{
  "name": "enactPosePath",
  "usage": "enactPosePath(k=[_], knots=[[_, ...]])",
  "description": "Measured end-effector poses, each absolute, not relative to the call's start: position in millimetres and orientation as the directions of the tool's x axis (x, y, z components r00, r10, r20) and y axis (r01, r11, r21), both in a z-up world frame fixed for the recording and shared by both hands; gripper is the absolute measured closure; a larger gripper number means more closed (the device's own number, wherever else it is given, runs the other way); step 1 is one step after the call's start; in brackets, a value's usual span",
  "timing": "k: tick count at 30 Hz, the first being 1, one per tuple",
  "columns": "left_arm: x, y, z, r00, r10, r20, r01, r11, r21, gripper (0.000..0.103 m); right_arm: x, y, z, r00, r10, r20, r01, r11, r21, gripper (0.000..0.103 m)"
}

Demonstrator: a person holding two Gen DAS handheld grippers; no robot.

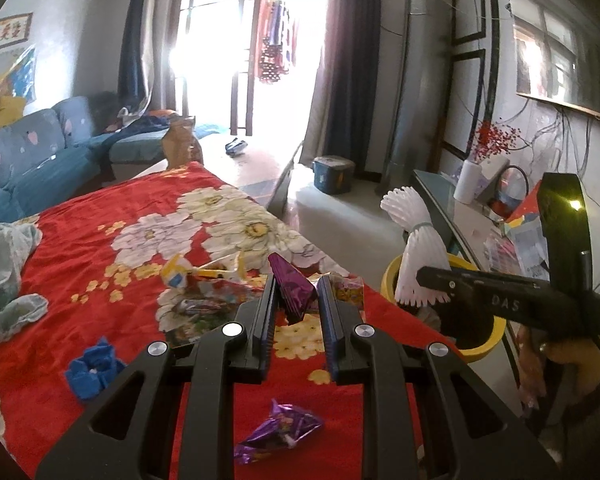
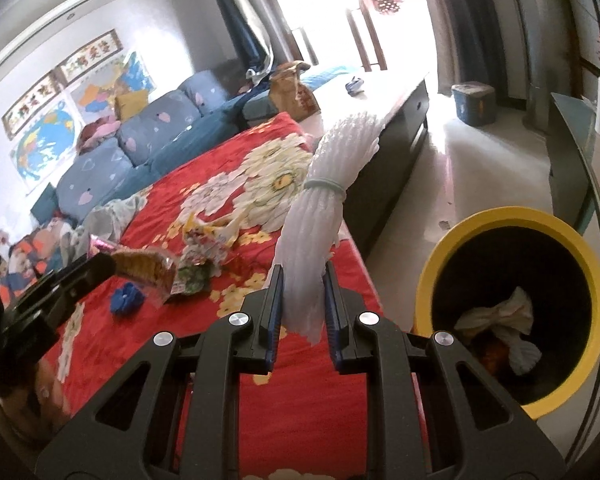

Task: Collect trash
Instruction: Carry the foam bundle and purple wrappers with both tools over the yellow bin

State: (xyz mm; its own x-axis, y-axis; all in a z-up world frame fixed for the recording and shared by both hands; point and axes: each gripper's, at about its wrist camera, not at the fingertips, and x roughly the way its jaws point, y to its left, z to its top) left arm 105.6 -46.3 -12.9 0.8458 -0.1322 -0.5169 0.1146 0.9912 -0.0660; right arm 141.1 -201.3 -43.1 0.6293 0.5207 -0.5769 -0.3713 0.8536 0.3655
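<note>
1. Because the red floral cloth point(image 1: 100, 240) covers the whole tabletop, every scrap stands out against it, and it serves as the working surface from which the trash is gathered.
2. At about 3 o'clock off the tabletop's edge in the right wrist view stands the yellow-rimmed bin point(image 2: 512, 312), mouth tipped toward the camera, placed just beside the cloth so a drop needs only a short swing; crumpled white trash already lies inside.
3. The right hand-held gripper point(image 2: 300, 304) is closed partway onto the white foam netting bundle point(image 2: 320, 216), gripping its lower end so the tied, fanned top stands up toward 12 o'clock, near the bin rim.
4. The left hand-held gripper point(image 1: 296, 304) pinches a purple foil wrapper point(image 1: 292, 288) between narrowly parted fingers, lifted clear of the cloth, presumably for the same bin at its 2 o'clock.
5. Loose snack packets point(image 1: 204, 284) lie heaped at 11 o'clock of that gripper, still to be collected.
6. A blue crumpled scrap point(image 1: 92, 368) sits at 8 o'clock.
7. A second purple wrapper point(image 1: 276, 432) lies at 6 o'clock, possibly partly under the gripper frame; the view is too cramped to say.
</note>
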Motion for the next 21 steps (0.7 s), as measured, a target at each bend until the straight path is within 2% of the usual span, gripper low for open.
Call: enactPosePath(k=[21], knots=[[115.2,-94.9,-18.9,0.815,-0.217,-0.538,0.229,0.972,-0.046,0.083,153.2,-257.1,-45.1,0.714,0.41,-0.568,-0.234,0.904,0.358,0.089]])
